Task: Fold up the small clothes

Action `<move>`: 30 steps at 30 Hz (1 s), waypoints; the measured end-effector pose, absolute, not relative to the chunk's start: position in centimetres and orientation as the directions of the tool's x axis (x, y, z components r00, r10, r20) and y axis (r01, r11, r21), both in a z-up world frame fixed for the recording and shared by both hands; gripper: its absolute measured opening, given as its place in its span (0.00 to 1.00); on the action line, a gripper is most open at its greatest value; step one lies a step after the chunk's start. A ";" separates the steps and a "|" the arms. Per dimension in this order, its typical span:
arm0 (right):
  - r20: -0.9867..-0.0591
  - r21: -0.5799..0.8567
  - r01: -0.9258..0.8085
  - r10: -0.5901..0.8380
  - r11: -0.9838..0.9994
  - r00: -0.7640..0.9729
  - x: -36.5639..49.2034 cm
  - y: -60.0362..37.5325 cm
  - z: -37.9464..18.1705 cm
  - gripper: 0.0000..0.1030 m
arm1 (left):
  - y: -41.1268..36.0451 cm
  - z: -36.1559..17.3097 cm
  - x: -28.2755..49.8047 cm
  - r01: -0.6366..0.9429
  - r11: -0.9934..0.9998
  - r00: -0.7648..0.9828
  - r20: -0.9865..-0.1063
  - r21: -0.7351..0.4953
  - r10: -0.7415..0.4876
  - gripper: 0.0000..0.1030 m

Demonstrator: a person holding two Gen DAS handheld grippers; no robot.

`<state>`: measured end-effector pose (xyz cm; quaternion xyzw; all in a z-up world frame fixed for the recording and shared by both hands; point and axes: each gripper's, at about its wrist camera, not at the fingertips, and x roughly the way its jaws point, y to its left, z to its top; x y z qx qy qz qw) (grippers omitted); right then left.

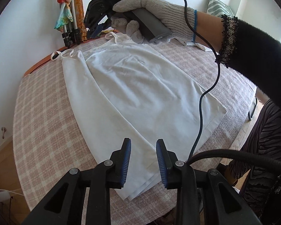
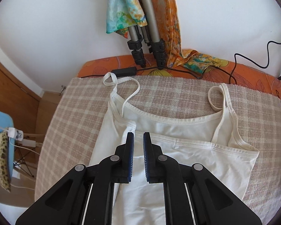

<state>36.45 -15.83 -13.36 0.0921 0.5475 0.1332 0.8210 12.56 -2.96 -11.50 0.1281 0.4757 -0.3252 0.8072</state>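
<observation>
Left tool (image 1: pixel 143 161) released over camisole (image 1: pixel 133 86) hem; right tool (image 2: pixel 138 156) parted, contact unclear.

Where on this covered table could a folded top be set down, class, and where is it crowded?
Free: the checked cloth left of the white camisole, out to the table's edge, and the strip between its two straps. Crowded: the far edge, where tripod legs, scarves and a black cable sit.
</observation>
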 end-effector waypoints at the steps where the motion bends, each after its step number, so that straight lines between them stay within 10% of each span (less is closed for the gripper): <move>1: -0.867 0.309 -0.115 0.329 0.944 0.375 35.9 -16.8 -12.6 0.08 | -3.0 -11.3 12.4 0.643 0.760 0.345 -0.848 -0.098 -0.401 0.27; 7: -0.825 0.337 -0.090 0.340 0.937 0.452 32.0 -22.3 -7.7 0.29 | -4.3 -10.8 10.5 0.633 0.772 0.389 -0.836 -0.062 -0.386 0.27; 30: -0.814 0.385 0.076 0.300 0.920 0.497 21.7 -39.7 -8.6 0.29 | -18.8 -14.5 6.7 0.715 0.697 0.412 -0.778 -0.046 -0.474 0.27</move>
